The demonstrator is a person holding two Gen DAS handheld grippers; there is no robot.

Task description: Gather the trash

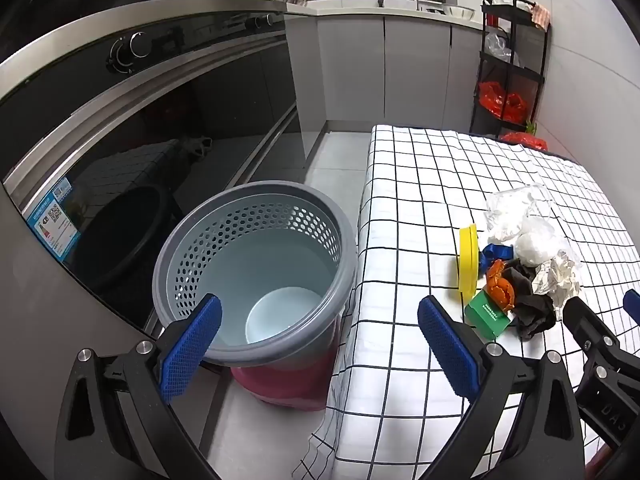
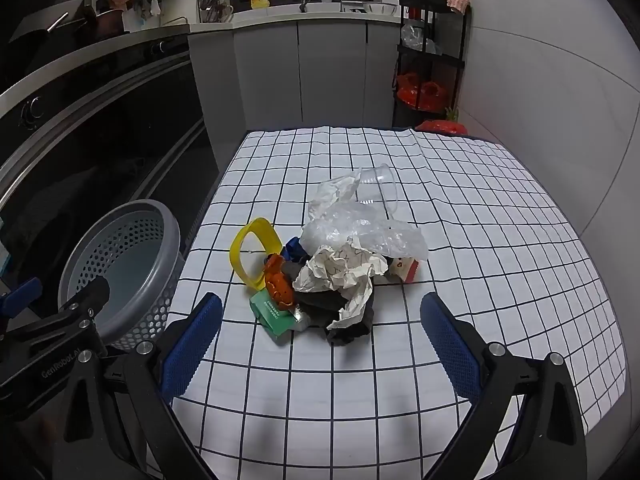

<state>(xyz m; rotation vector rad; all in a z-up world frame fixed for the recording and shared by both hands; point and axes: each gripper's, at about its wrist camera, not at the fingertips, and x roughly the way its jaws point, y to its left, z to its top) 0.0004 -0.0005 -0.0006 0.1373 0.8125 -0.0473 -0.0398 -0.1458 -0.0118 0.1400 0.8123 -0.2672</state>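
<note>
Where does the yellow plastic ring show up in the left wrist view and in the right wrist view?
Left wrist: yellow plastic ring seen edge-on, right of centre, at the pile's left.
Right wrist: same ring seen open, left of centre.
Shared landmark: small green box just below it.

Trash pile (image 2: pixel 336 264) on checkered table (image 2: pixel 480 208).

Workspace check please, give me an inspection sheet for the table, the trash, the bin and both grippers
Surface: table under white grid cloth.
Job's things: trash pile mid-table, with yellow ring, crumpled paper, green box, clear plastic cup; grey bin on the floor beside the table, no trash seen inside.
Clutter: nothing seen.
Grippers: left gripper open above bin and table edge; right gripper open, short of the pile.
Cables: nothing seen.
Surroundings: oven, black shelf rack.
</note>
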